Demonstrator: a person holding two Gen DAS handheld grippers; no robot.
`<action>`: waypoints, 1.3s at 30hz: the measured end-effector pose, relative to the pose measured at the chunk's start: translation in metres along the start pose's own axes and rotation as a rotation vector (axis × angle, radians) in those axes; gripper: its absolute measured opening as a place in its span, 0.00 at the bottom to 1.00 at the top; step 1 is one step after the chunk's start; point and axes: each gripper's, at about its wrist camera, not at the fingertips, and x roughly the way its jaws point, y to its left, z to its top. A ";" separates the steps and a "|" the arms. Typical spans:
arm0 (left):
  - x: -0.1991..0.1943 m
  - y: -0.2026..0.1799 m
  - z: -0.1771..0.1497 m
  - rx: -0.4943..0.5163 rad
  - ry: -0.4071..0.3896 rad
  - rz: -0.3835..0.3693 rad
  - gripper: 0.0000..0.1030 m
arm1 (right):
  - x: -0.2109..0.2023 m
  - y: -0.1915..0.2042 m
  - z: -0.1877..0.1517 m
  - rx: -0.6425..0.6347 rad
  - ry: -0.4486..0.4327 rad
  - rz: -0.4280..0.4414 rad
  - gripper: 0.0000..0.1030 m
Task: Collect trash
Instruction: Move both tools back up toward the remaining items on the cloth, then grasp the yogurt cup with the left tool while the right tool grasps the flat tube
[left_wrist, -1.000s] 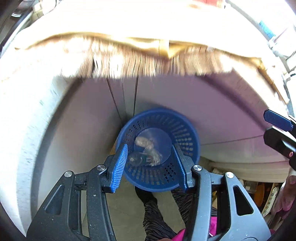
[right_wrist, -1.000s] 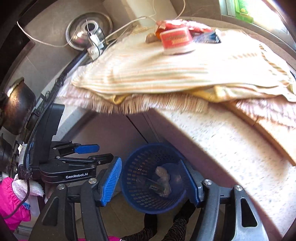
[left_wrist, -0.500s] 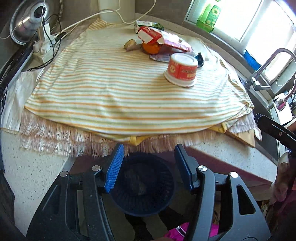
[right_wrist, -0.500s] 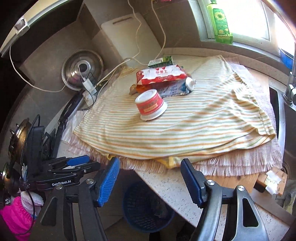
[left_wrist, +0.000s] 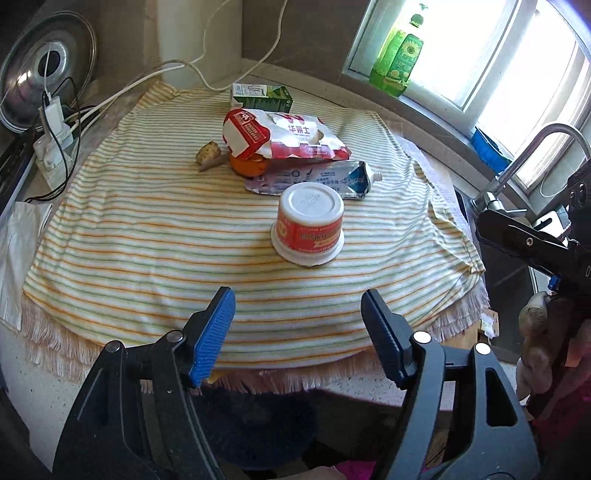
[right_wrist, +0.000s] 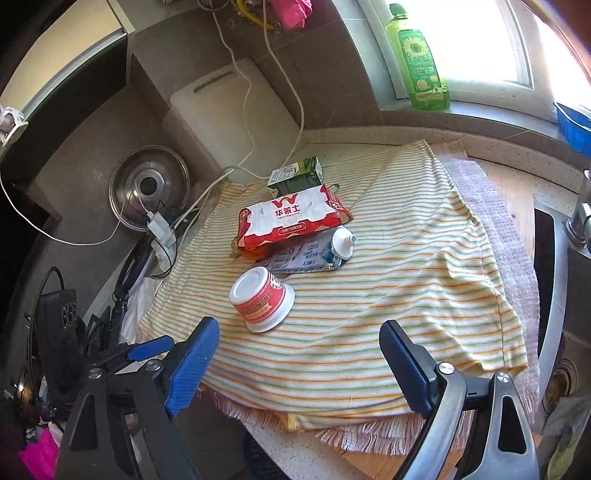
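An upturned red and white cup (left_wrist: 308, 225) (right_wrist: 261, 298) stands on the striped cloth (left_wrist: 147, 236) (right_wrist: 406, 266). Behind it lie a flattened tube (left_wrist: 325, 181) (right_wrist: 317, 253), a red and white wrapper (left_wrist: 280, 134) (right_wrist: 291, 219), an orange piece (left_wrist: 248, 166), a small brown scrap (left_wrist: 207, 154) and a green carton (left_wrist: 261, 96) (right_wrist: 297, 175). My left gripper (left_wrist: 297, 338) is open and empty at the cloth's near edge. My right gripper (right_wrist: 299, 363) is open and empty, nearer than the cup. The blue basket (left_wrist: 258, 428) sits dark below the counter edge.
A power strip with cables (left_wrist: 51, 144) and a steel lid (left_wrist: 44, 92) are at the left. A sink with its tap (left_wrist: 532, 155) is at the right. A green bottle (right_wrist: 419, 59) stands on the window sill. A white board (right_wrist: 236, 118) leans on the back wall.
Both grippers have risen from over the blue basket below the counter to above the counter edge, and now face the trash on the cloth. Both stayed open and empty.
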 end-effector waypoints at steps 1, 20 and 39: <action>0.003 -0.002 0.003 -0.002 -0.002 -0.002 0.73 | 0.005 -0.003 0.006 0.006 0.008 0.011 0.88; 0.058 -0.015 0.035 -0.055 0.016 0.046 0.73 | 0.108 -0.044 0.061 0.073 0.135 0.078 0.71; 0.095 -0.018 0.051 -0.054 0.038 0.070 0.68 | 0.151 -0.042 0.067 -0.004 0.175 0.050 0.50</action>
